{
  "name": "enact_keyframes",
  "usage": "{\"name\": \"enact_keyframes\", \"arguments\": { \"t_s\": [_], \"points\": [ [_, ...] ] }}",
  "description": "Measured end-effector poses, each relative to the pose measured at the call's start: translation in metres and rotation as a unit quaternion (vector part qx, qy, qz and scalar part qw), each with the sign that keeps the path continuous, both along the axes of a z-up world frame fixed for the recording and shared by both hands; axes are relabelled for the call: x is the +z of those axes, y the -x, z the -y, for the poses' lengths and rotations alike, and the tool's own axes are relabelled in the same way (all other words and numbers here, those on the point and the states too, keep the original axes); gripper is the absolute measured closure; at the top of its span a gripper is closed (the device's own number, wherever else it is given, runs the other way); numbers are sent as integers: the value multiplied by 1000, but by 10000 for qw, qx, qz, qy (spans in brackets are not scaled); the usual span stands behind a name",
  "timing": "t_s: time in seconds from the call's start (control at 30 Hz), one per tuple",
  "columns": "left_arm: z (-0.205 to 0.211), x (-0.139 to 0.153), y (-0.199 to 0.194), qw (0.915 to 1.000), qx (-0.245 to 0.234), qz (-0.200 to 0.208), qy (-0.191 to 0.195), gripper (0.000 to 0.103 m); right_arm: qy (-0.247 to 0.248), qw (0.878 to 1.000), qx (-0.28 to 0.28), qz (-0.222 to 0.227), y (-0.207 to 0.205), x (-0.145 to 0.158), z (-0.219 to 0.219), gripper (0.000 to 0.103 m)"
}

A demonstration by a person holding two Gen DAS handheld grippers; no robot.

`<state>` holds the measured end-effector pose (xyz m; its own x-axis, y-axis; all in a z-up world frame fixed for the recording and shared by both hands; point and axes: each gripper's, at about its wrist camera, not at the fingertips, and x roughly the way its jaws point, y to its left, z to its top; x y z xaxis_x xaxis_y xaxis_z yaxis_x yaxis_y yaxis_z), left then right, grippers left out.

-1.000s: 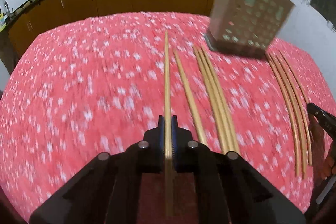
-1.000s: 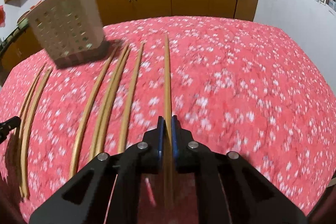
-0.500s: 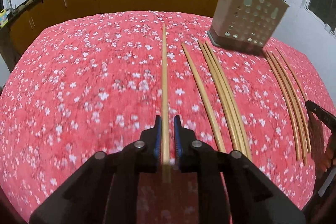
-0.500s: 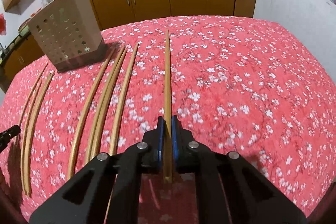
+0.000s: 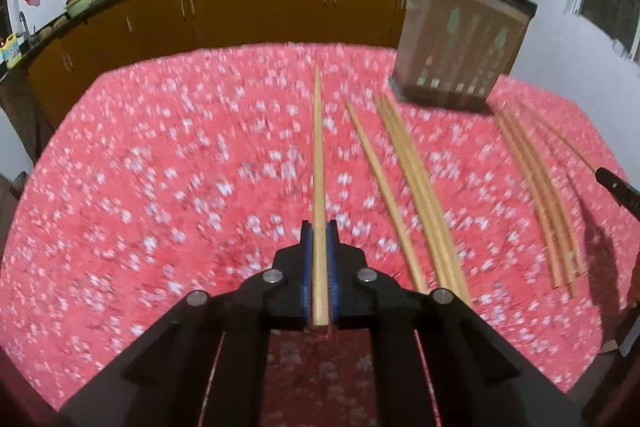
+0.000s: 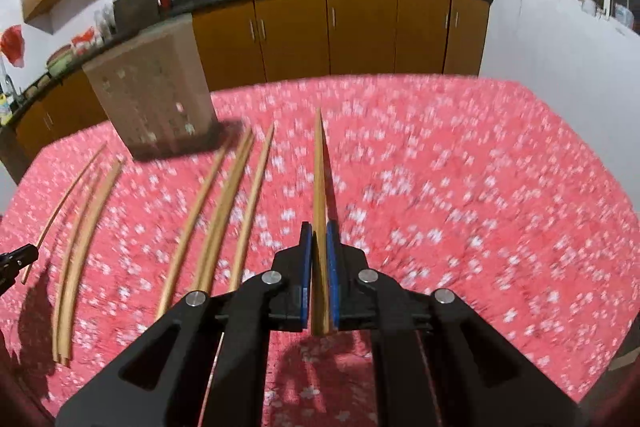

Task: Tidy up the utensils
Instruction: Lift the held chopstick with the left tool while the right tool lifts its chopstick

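Left gripper (image 5: 319, 241) clenched on a chopstick (image 5: 318, 155), right gripper (image 6: 319, 243) clenched on another chopstick (image 6: 319, 167), both pointing lengthwise toward cabinets, holder (image 6: 150, 87) left of it, open tablecloth (image 6: 460, 187) right

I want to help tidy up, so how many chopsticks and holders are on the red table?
Clamped chopsticks: 2, one in the left gripper, one in the right gripper
Loose chopsticks on the tablecloth: about 7, the bunches are blurry
Utensil holder: 1
Total: about 10
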<state>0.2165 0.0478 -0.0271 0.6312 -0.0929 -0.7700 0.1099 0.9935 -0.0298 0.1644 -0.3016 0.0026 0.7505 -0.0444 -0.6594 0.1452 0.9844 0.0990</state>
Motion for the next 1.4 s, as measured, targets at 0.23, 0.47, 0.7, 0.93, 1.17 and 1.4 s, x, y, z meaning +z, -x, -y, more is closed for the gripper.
{"name": "enact_keyframes", "arguments": {
  "t_s": [0.23,0.47,0.7,0.93,1.17,1.4],
  "points": [
    [-6,59,14,9973,2,694,248,95,-45,9983,-99,566,14,37,11,95],
    [3,54,7,9985,-90,530,100,95,10,9992,-51,399,14,32,10,95],
    [7,11,-13,9998,69,207,-23,95,46,10000,-55,2,2,-5,6,95],
    [5,-28,-15,9994,272,-114,-159,94,36,9991,107,-404,-3,-38,-2,95],
    [3,-27,-4,9995,305,-36,-76,89,-103,9987,238,-431,5,-37,-2,92],
    [6,-28,15,9994,277,-41,-198,90,38,9974,259,-666,11,-50,-6,92]
  ]
}}
